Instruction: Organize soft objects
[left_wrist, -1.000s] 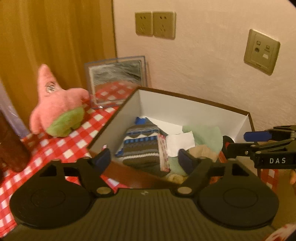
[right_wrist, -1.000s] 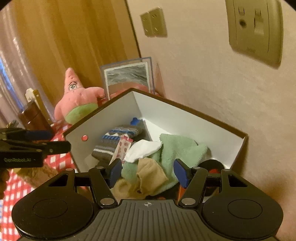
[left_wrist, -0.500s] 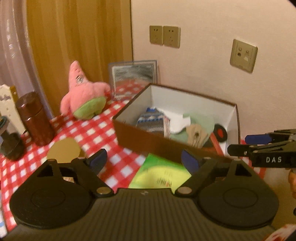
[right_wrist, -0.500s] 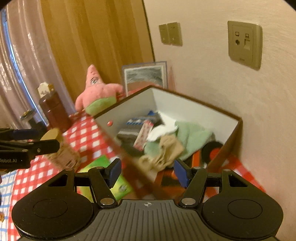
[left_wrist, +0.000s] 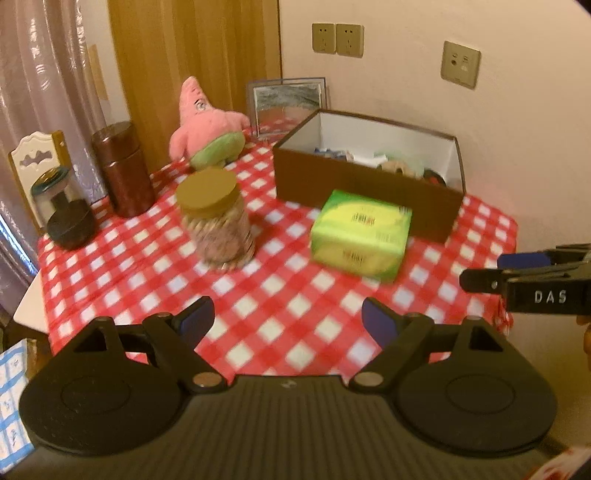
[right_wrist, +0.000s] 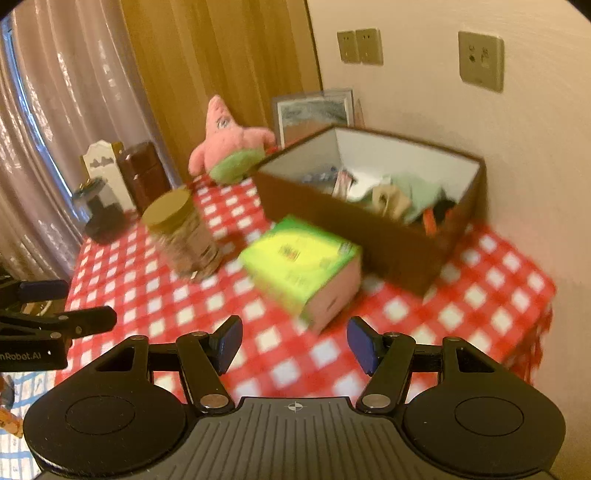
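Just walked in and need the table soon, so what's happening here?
A person is tidying soft things with two tools. The left hand-held gripper and right hand-held gripper are both open and empty above the red-checked tablecloth. Socks and cloths already lie in the brown cardboard box. The pink star-shaped plush toy sits outside it, beside the framed picture.

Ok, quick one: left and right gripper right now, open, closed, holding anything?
Left gripper: open, nothing between its fingers, above the checked tablecloth.
Right gripper: open, empty too, in front of the green box.
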